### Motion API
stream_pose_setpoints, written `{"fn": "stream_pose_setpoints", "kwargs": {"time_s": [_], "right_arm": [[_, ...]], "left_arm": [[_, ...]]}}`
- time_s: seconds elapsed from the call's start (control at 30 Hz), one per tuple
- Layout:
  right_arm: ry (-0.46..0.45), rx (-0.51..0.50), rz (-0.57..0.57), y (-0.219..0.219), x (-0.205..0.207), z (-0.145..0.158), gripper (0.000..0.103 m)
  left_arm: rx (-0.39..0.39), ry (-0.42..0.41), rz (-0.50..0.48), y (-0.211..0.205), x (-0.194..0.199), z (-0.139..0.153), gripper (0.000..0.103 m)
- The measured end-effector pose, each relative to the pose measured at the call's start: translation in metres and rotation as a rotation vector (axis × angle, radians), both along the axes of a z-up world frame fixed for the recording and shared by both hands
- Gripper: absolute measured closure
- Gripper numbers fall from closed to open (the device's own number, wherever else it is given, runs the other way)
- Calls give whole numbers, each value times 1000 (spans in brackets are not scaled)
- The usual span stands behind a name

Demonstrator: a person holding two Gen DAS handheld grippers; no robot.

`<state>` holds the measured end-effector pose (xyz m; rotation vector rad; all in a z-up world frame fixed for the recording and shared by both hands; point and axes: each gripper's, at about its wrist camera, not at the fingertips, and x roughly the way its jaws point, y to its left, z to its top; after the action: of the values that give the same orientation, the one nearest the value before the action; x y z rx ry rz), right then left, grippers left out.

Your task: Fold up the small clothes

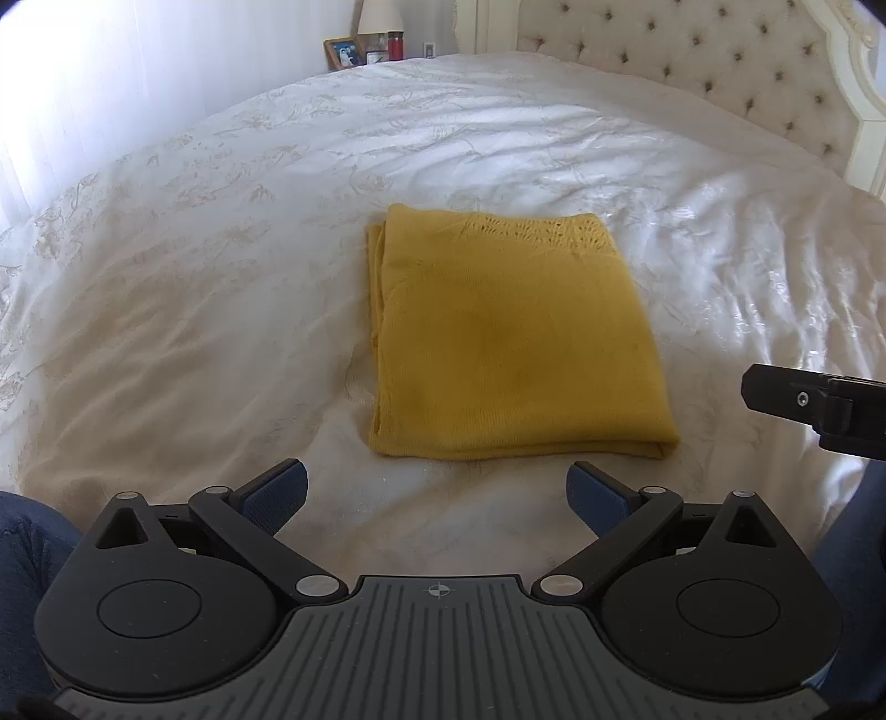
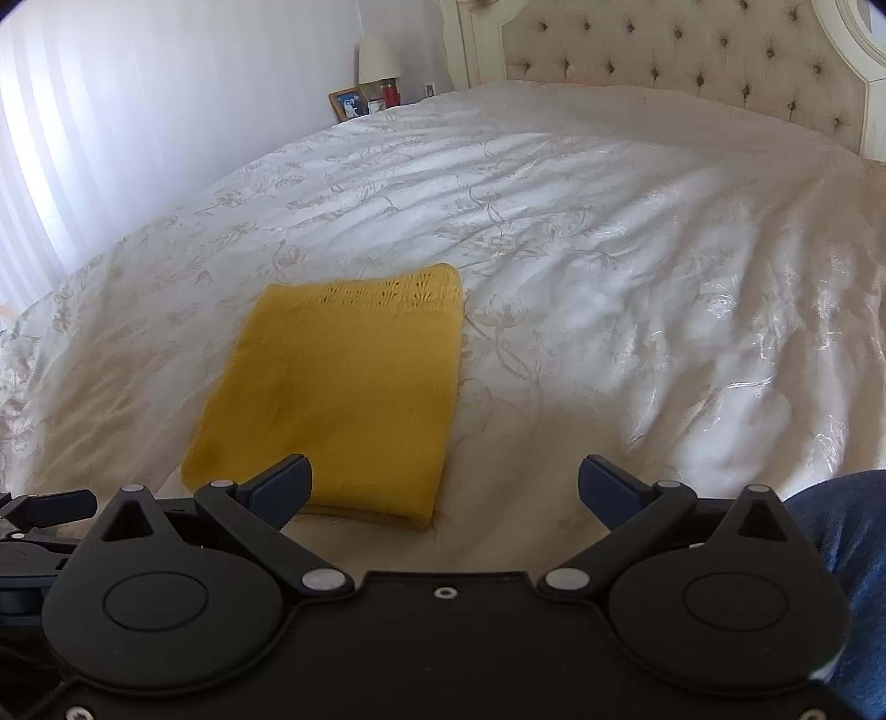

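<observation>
My left gripper [image 1: 437,493] is spread wide with nothing between its blue pads, and my right gripper [image 2: 446,487] is just as wide and just as empty — neither touches cloth. From the left wrist the yellow knit garment [image 1: 515,338] lies straight ahead at twelve o'clock, just beyond the fingertips; from the right wrist it sits toward eleven, its near edge partly behind my left finger. It rests as a neat, flat rectangle with stacked layers showing along its left edge and a lacy openwork band at the far end, so I judge this piece folded, with little left beyond a last smoothing or setting it aside; I see no other garment waiting. It lies on a white bedspread [image 1: 194,288] with a pale floral pattern, rumpled into soft creases toward two o'clock. Farther out, a tufted cream headboard [image 1: 720,50] at one o'clock, and at eleven a nightstand corner carrying a lamp [image 1: 379,19], a framed photo [image 1: 342,52] and a red container [image 1: 395,45], beside bright sheer curtains [image 2: 111,111]
</observation>
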<state>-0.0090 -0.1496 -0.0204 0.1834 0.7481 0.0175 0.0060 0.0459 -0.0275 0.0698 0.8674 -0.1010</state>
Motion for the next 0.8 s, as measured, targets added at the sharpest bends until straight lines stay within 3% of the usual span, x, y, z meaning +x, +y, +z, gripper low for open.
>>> {"fn": "stream_pose_setpoints", "kwargs": {"time_s": [0.8], "right_arm": [[20,26,-3,-1,3,-3,1]], "left_arm": [[9,36,-15,-6,7,-6,2]]}}
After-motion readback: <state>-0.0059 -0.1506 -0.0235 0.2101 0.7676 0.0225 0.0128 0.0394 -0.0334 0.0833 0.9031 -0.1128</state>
